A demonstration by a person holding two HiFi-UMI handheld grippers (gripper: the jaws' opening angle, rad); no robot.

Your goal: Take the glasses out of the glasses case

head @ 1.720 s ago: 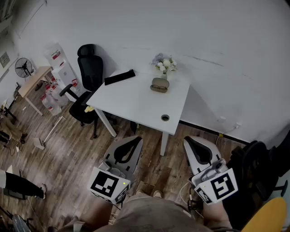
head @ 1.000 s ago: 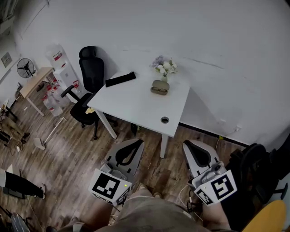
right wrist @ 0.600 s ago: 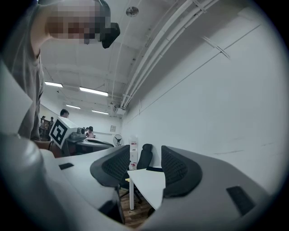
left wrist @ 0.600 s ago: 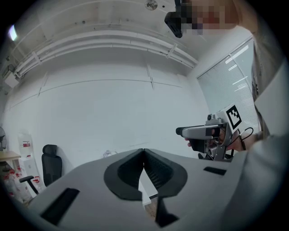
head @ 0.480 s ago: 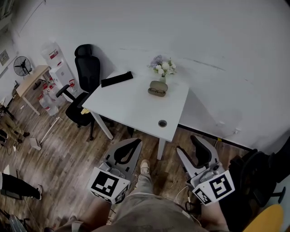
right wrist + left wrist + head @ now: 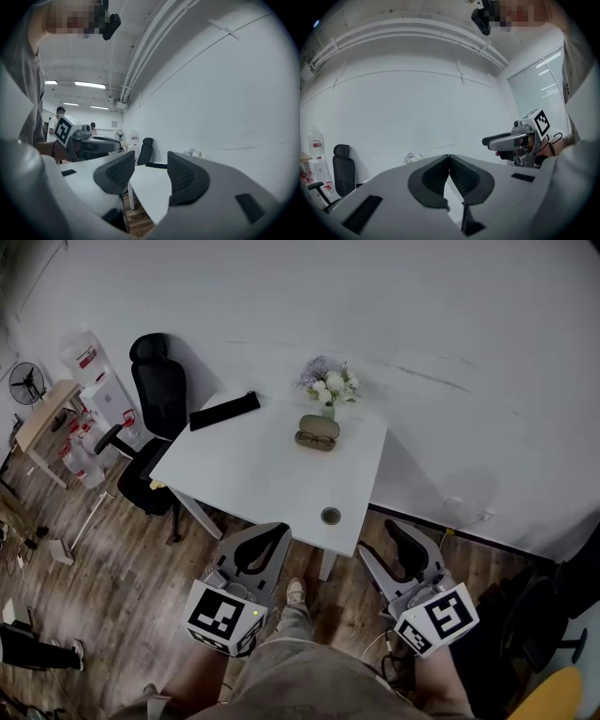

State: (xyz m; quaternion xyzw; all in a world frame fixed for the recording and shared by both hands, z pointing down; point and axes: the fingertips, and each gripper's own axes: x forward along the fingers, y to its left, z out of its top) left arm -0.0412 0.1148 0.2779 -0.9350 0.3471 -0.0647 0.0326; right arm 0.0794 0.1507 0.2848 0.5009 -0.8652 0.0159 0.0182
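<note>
Olive oval glasses case point(image 6: 318, 432) sits at twelve o'clock near the white table's point(image 6: 253, 474) far edge, beside a flower vase point(image 6: 326, 385); I'd approach level, left gripper point(image 6: 274, 535) jaws pressed together, right gripper point(image 6: 412, 538) jaws spread, empty.

near half of table point(image 6: 253, 479) bare, flowers point(image 6: 327, 383) crowd just behind case point(image 6: 318, 432), chair point(image 6: 150, 395) seemingly clear at left

No words or numbers legible. Only black-and-white square patterns on left cube point(image 6: 223, 615) and right cube point(image 6: 439, 617); red labels point(image 6: 86, 357) on white containers, too small to read.
</note>
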